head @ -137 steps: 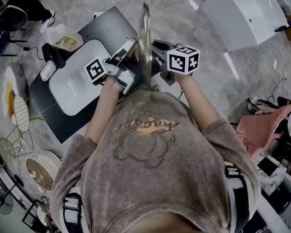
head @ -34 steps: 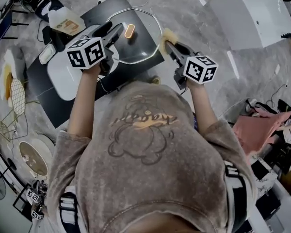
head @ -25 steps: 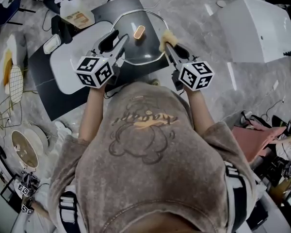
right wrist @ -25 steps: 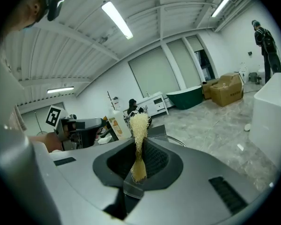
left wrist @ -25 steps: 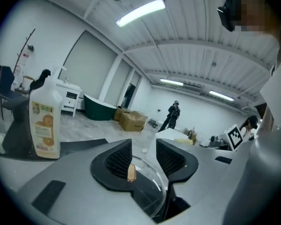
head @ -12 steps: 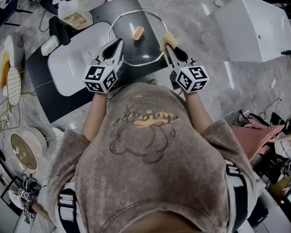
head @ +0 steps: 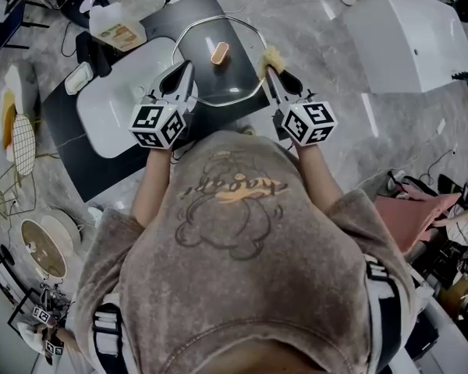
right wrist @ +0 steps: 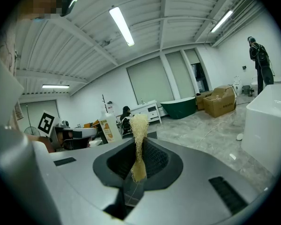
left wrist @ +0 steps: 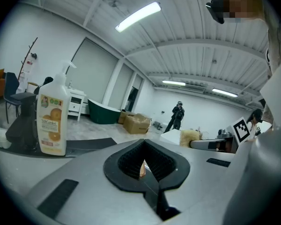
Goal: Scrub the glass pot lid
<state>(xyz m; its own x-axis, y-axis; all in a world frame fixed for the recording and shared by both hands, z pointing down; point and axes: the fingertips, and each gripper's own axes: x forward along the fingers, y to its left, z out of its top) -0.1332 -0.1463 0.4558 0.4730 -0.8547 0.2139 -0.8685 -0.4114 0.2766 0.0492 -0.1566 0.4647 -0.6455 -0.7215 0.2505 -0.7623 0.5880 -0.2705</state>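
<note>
The glass pot lid lies flat on a black mat, wooden knob up. Its right rim reaches the mat's right edge. The left gripper sits at the lid's left rim with its jaws pressed together and nothing between them (the knob peeks through the notch behind the tips). Whether the tips touch the glass I cannot tell. The right gripper is at the opposite rim, clamped on a yellow loofah scrubber that sticks out past its tips. Just left of the lid, a white basin takes up much of the mat, leaving little free room on that side. A soap bottle stands beyond the basin. To the right of the lid the grey floor lies open as far as a white cabinet, well apart.
</note>
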